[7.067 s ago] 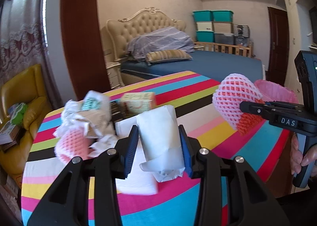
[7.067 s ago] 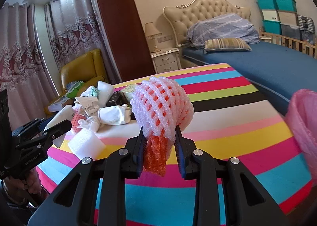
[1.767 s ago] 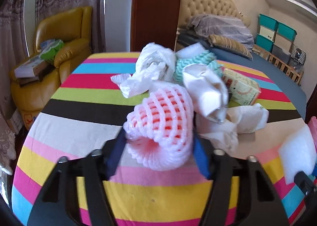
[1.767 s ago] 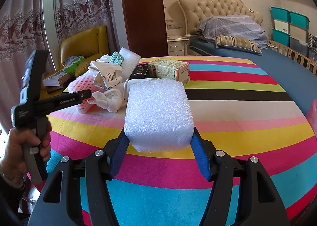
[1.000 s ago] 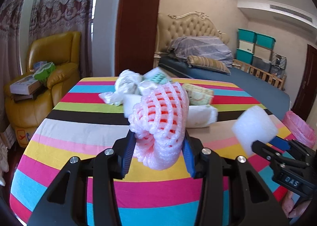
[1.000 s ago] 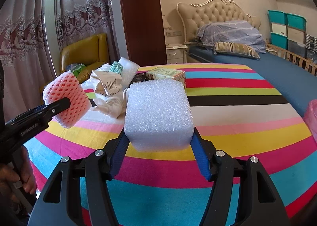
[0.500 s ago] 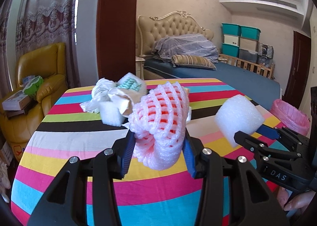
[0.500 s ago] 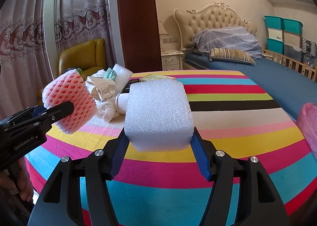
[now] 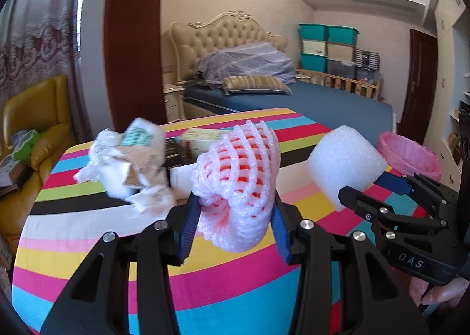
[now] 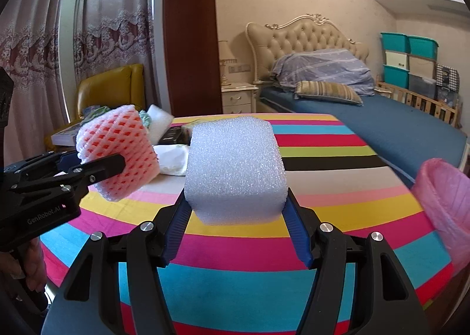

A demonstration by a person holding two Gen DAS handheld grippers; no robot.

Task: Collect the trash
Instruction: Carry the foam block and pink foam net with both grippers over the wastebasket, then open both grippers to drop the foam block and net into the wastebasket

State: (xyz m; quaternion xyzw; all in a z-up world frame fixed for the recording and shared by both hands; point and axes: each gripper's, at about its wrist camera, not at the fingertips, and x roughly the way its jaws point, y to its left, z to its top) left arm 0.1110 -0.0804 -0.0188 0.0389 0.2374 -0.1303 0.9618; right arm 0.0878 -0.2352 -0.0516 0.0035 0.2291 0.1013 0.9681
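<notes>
Fingers point(image 9: 188, 219) of both grippers around foam net point(image 9: 238, 185) and foam block point(image 10: 235, 170).

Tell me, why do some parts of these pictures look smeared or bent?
Left wrist view: the crumpled paper pile is motion-blurred, while the pink foam net stays sharp. Right wrist view: mostly crisp; the fisheye lens bends the curtains and darkens the corners.

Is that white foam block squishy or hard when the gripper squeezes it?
Probably squishy yet springy: the white foam block has a bubbly, airy surface and keeps its blocky shape in the right gripper. Likely very light too. It looks rough, so it shouldn't slip easily.
</notes>
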